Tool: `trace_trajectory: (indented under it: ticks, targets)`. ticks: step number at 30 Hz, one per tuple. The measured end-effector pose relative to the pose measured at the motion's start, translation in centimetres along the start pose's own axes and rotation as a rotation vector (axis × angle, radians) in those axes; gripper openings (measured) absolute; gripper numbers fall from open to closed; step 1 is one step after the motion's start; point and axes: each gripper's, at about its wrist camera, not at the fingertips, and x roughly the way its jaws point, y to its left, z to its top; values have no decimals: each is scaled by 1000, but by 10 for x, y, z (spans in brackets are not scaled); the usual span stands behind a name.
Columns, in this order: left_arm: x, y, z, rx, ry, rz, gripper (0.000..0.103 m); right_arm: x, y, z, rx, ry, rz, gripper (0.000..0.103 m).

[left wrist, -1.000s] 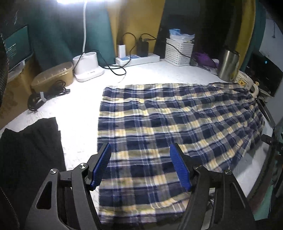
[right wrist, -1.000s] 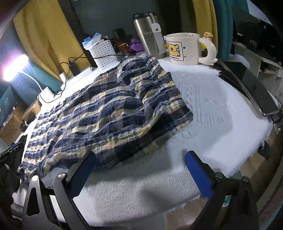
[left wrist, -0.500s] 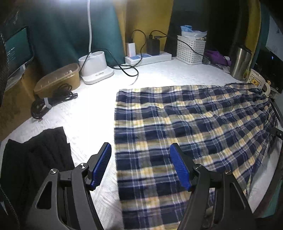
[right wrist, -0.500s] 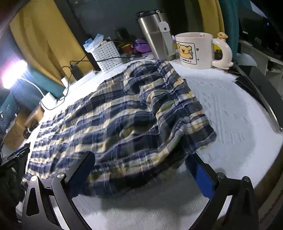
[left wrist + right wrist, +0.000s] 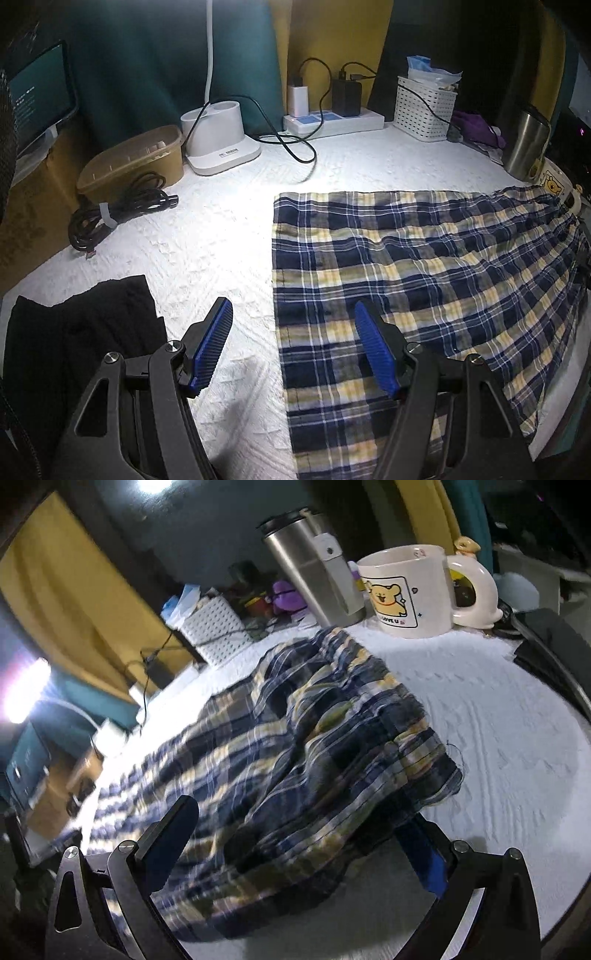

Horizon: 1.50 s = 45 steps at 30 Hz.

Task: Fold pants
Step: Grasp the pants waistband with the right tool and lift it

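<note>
The white textured table cover [image 5: 221,236] lies bare left of the plaid pants [image 5: 424,295], which spread flat rightward, their bunched end [image 5: 369,716] near the bear mug [image 5: 406,590]. The left gripper [image 5: 293,347] straddles the pants' straight left edge, jaws apart, empty. The right gripper [image 5: 295,849] gapes over the rumpled near hem.

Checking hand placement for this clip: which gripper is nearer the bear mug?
Right. The right gripper works the plaid pants end just before the bear mug; the left gripper is at the pants' opposite end, far from it.
</note>
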Motion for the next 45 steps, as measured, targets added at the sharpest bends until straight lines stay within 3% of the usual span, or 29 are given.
trace_trajectory:
  ticks: [6, 8, 10, 12, 16, 24, 33, 45]
  targets:
    - [4, 2, 3, -2, 5, 3, 69, 11, -8, 15, 53, -10, 43, 102]
    - [4, 2, 3, -3, 3, 2, 69, 13, -16, 18, 101, -16, 77, 89]
    - [4, 2, 3, -4, 4, 0, 69, 18, -26, 22, 127, 3, 47, 44]
    - [5, 2, 3, -8, 6, -2, 69, 21, -33, 24, 153, 6, 78, 41]
    - [5, 3, 3, -11, -3, -9, 69, 25, -25, 24, 115, 24, 71, 18]
    - [-8, 13, 1, -21, -40, -27, 69, -3, 15, 32, -17, -45, 13, 13]
    - [-22, 40, -7, -58, -83, -40, 69, -35, 86, 38, -174, -102, 21, 12]
    - [-51, 76, -26, -82, -149, -56, 69, -32, 188, 21, -357, -74, 75, 12]
